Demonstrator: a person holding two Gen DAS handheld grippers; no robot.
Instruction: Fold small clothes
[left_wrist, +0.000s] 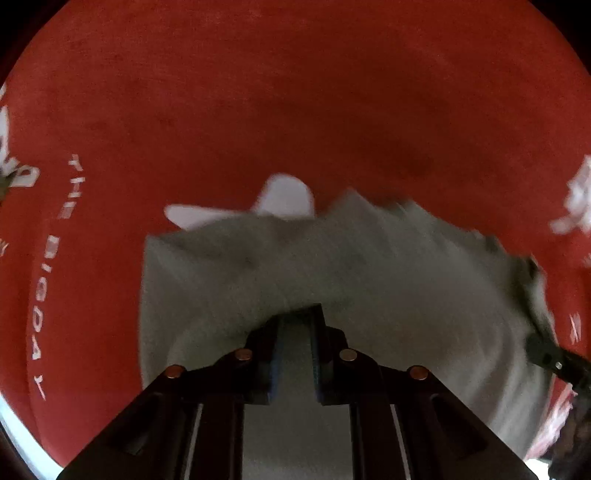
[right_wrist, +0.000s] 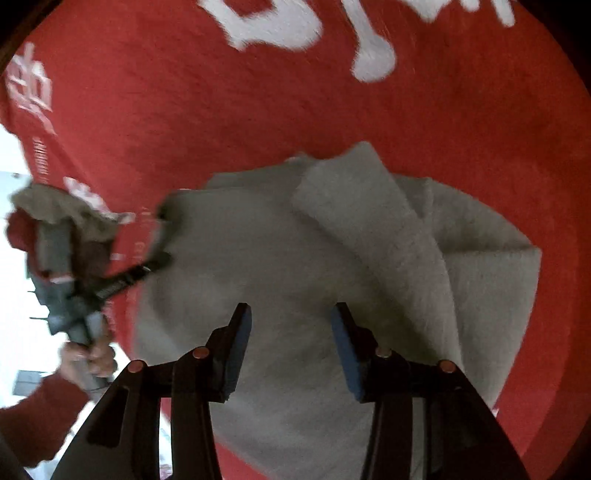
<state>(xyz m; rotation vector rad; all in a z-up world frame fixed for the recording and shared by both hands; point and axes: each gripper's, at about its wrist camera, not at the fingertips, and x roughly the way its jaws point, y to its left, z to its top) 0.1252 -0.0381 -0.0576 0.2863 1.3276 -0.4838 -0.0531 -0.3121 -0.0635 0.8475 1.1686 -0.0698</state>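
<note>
Left claw (left_wrist: 295, 314) is pinching grey cloth (left_wrist: 332, 266) lying on red printed cover (left_wrist: 295, 92); only its view is showing white scrap (left_wrist: 284, 201) beyond. Right claw (right_wrist: 291, 317) is hovering spread above, alone showing my hand (right_wrist: 88, 358).

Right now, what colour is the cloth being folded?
Grey cloth, on a red mat; clearest in the right wrist view.

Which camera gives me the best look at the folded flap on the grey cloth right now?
The right wrist view. There the folded flap lies unobstructed across the grey cloth, both edges traceable. The left wrist view shows only blurred cloth beyond the left hand-held gripper; no flap can be made out.
</note>
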